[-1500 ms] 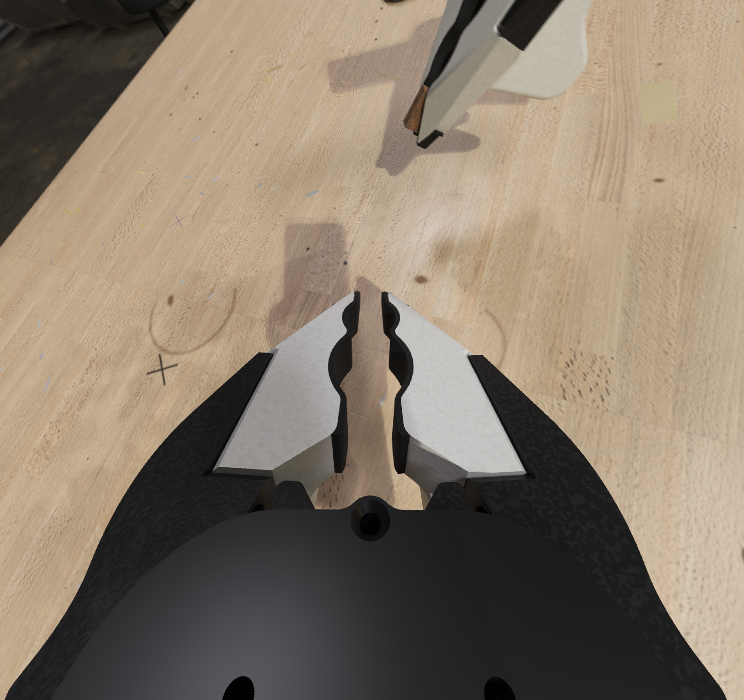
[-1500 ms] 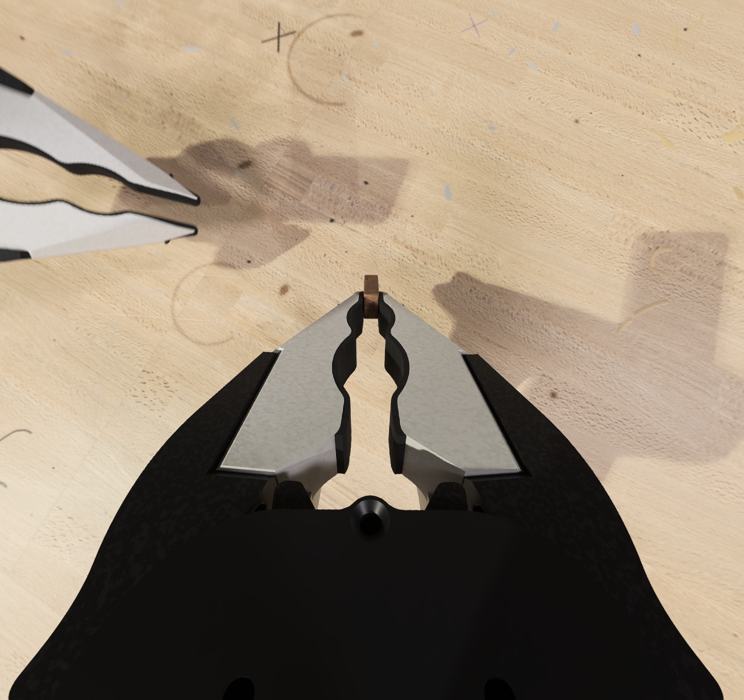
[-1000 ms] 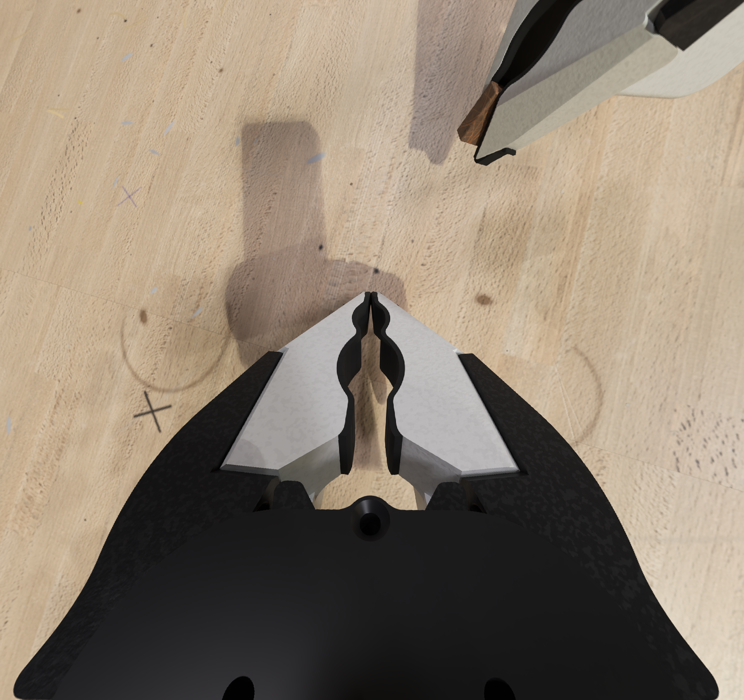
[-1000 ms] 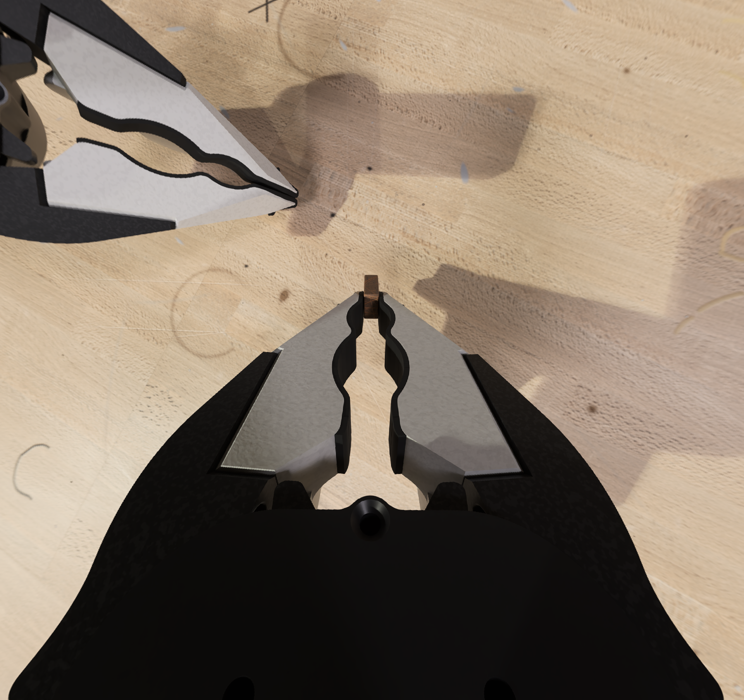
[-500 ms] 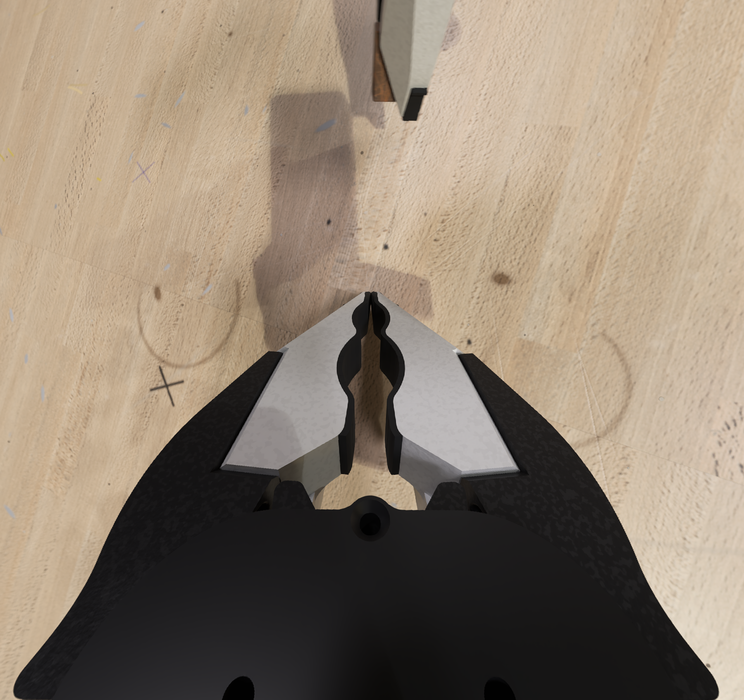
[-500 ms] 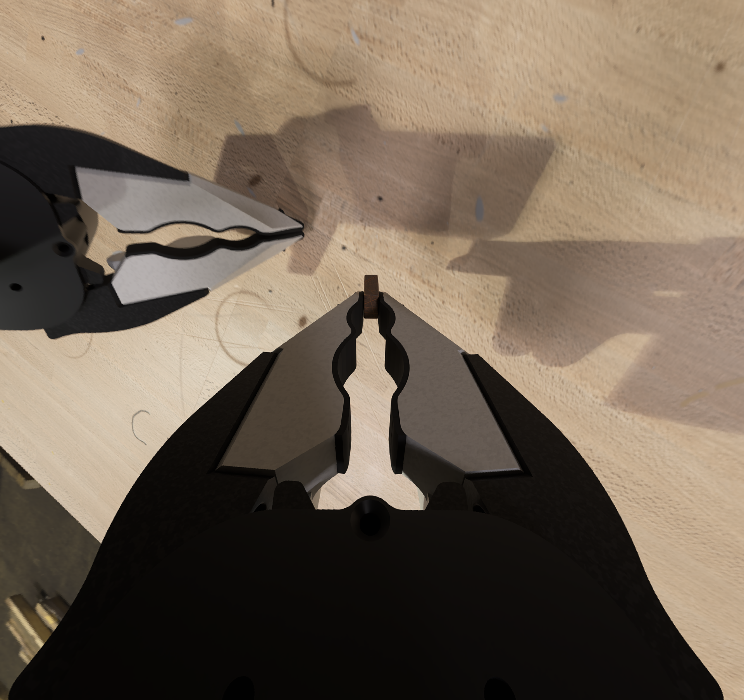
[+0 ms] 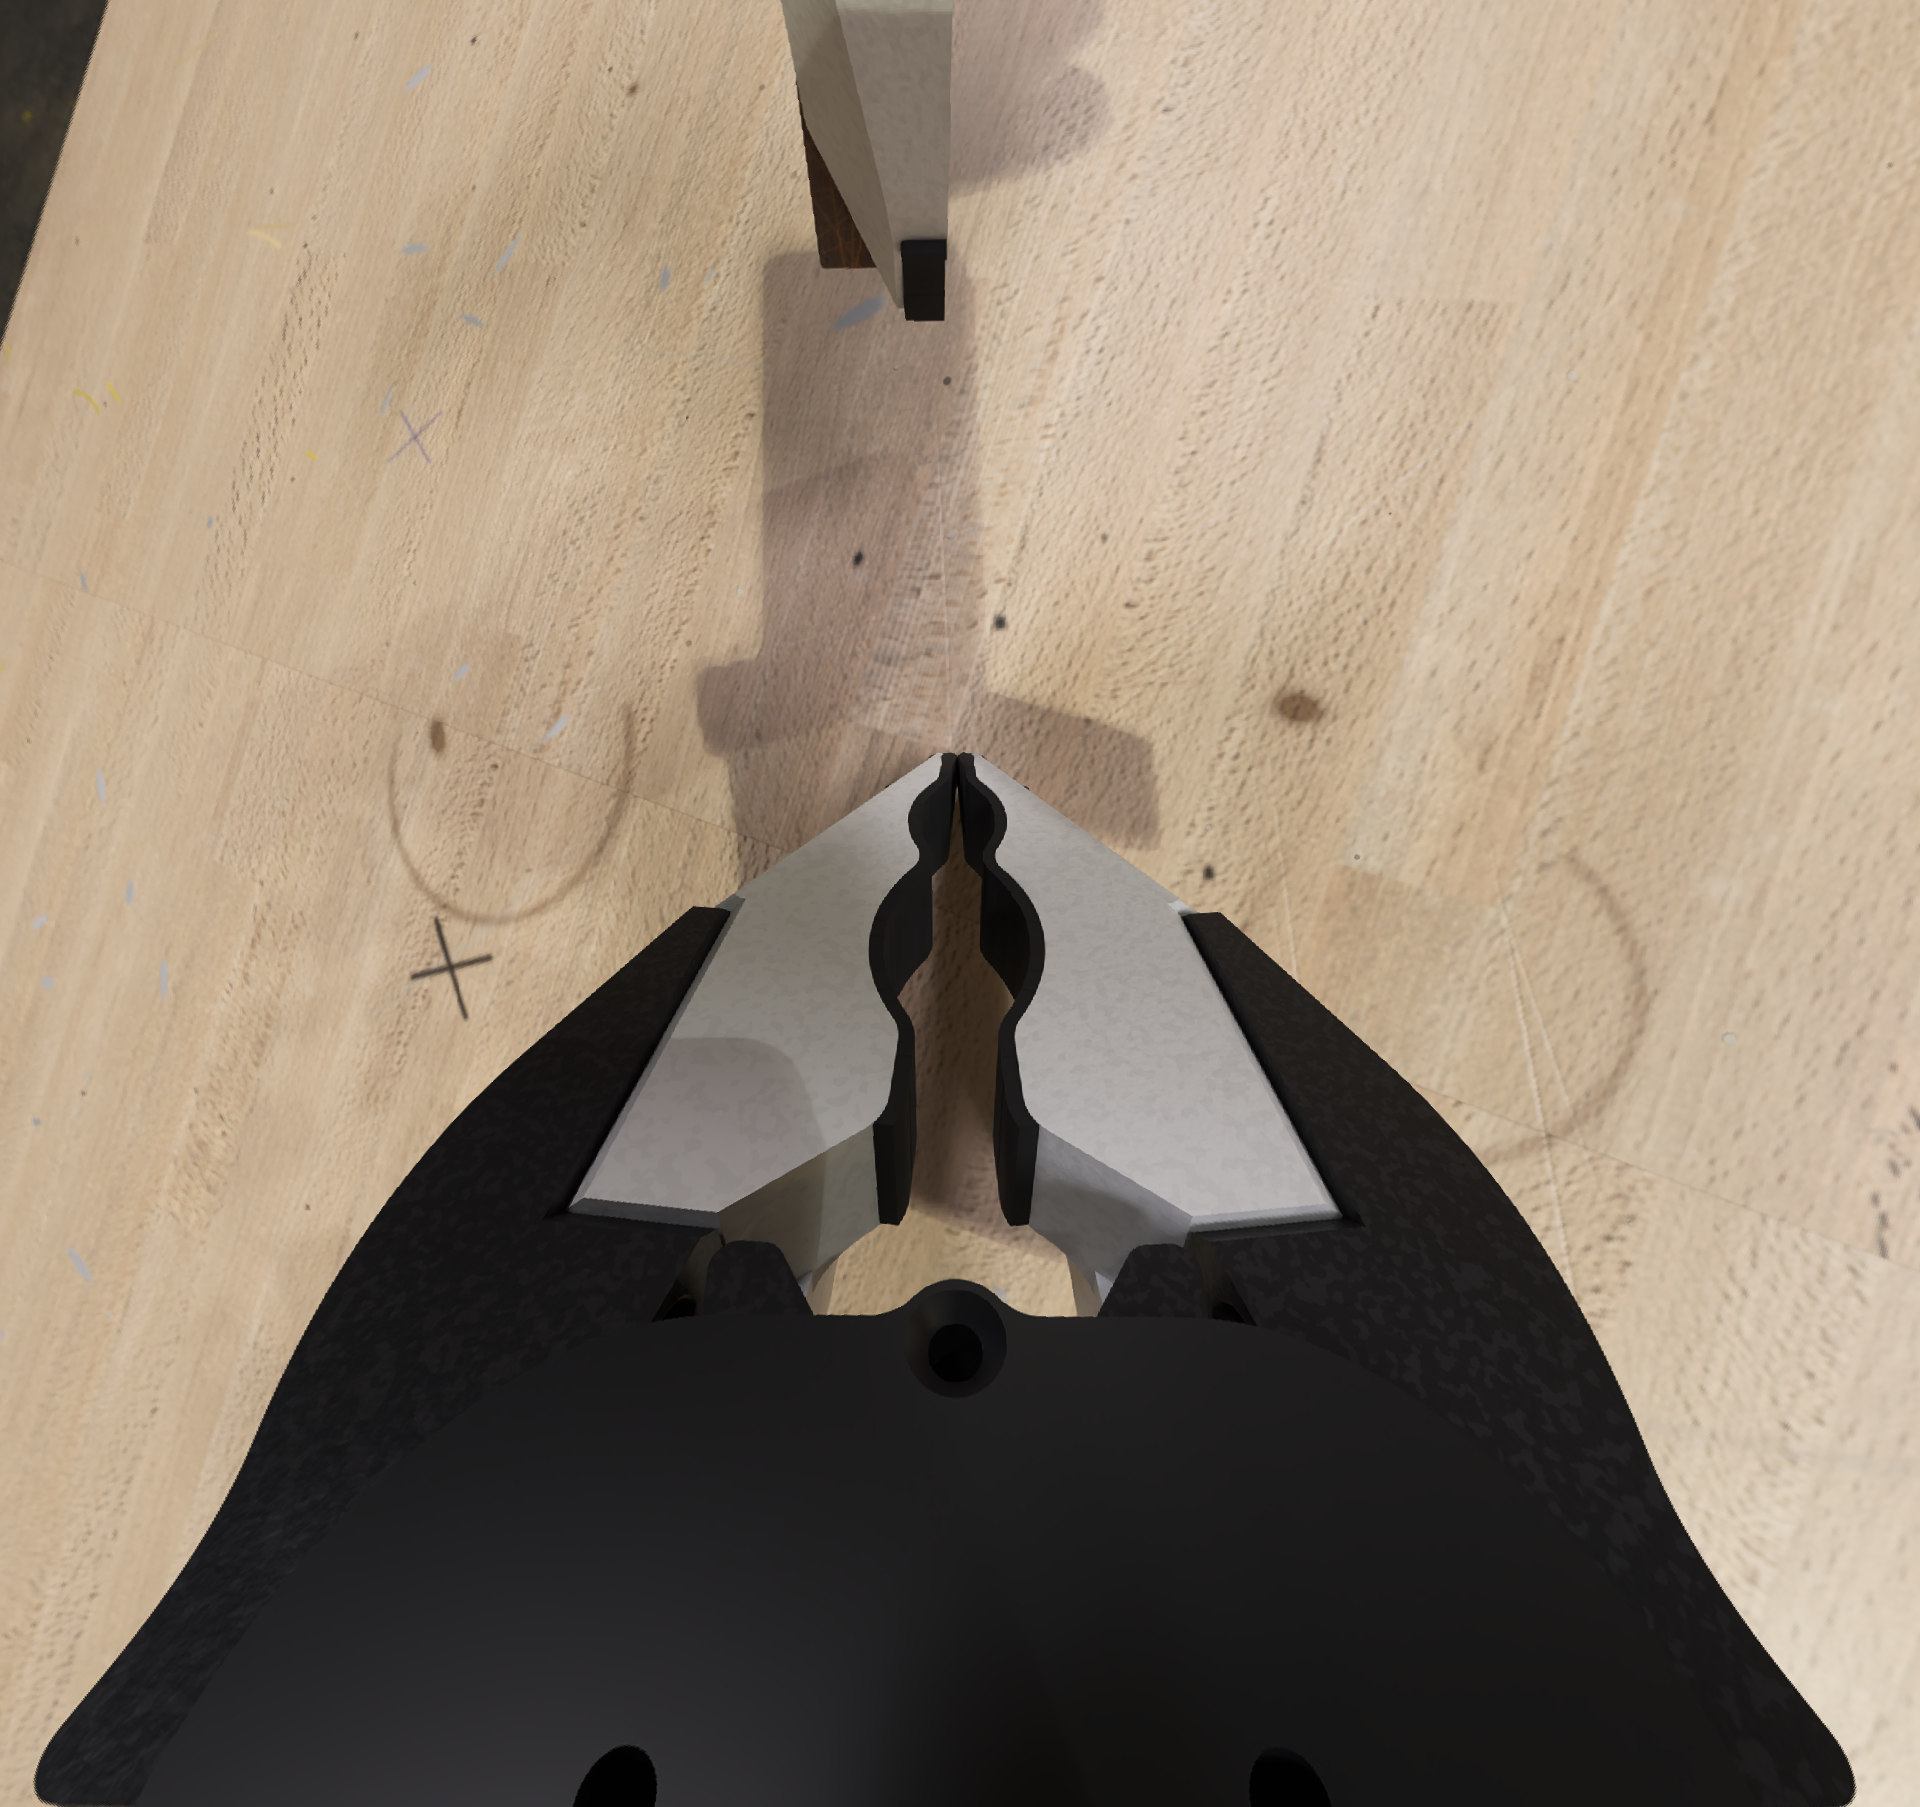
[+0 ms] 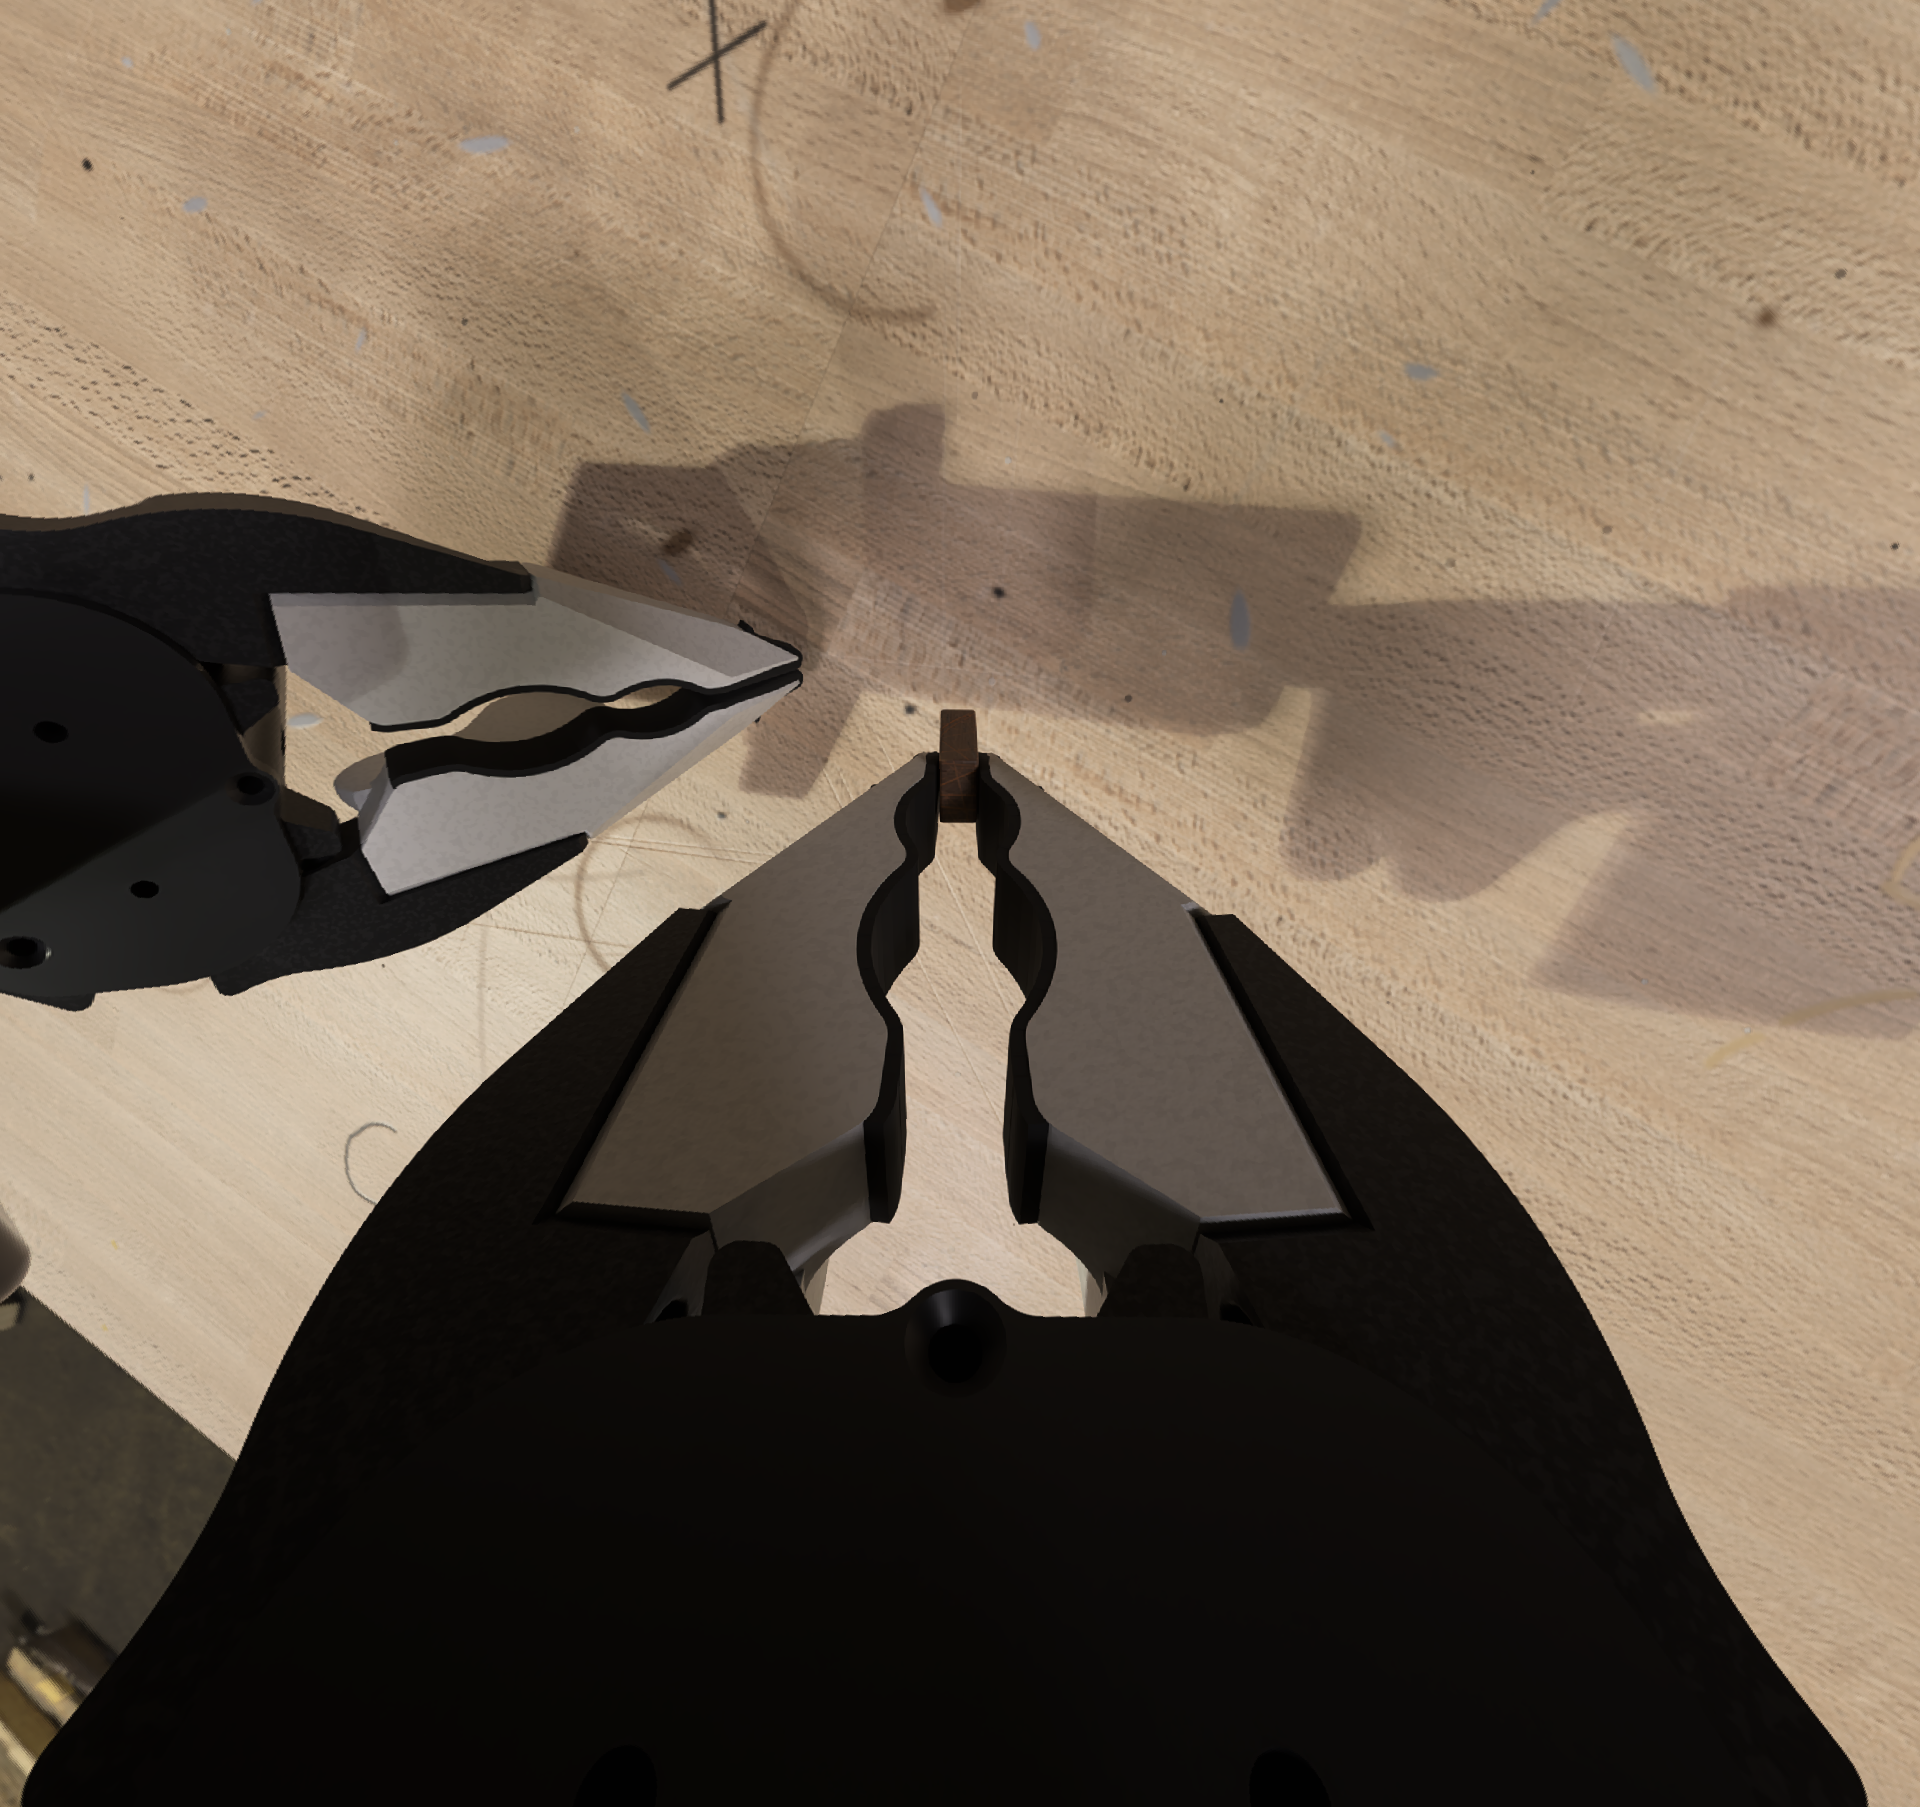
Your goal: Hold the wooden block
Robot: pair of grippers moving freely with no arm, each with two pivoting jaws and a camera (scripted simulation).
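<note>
A small dark-brown wooden block [image 8: 957,765] is pinched between the tips of my right gripper [image 8: 957,783], above the light wooden table [image 8: 1351,199]. The block's end sticks out past the fingertips. My left gripper [image 7: 955,762] is shut and empty, its tips touching. In the left wrist view the right gripper [image 7: 883,251] hangs ahead at the top, with the block [image 7: 840,225] showing on its left side. In the right wrist view the left gripper [image 8: 784,668] points in from the left, its tips close to the block but apart from it.
The table [image 7: 1455,407] bears pencil marks: a black X [image 7: 454,965] beside a ring stain [image 7: 509,822], another ring [image 7: 1590,1019] to the right. Its edge [image 8: 125,1342] and dark floor [image 8: 83,1508] show at lower left in the right wrist view.
The left gripper shut its jaws and moved in towards the right gripper. The right gripper kept hold of the block and swung so the left gripper's tips now lie close beside it.
</note>
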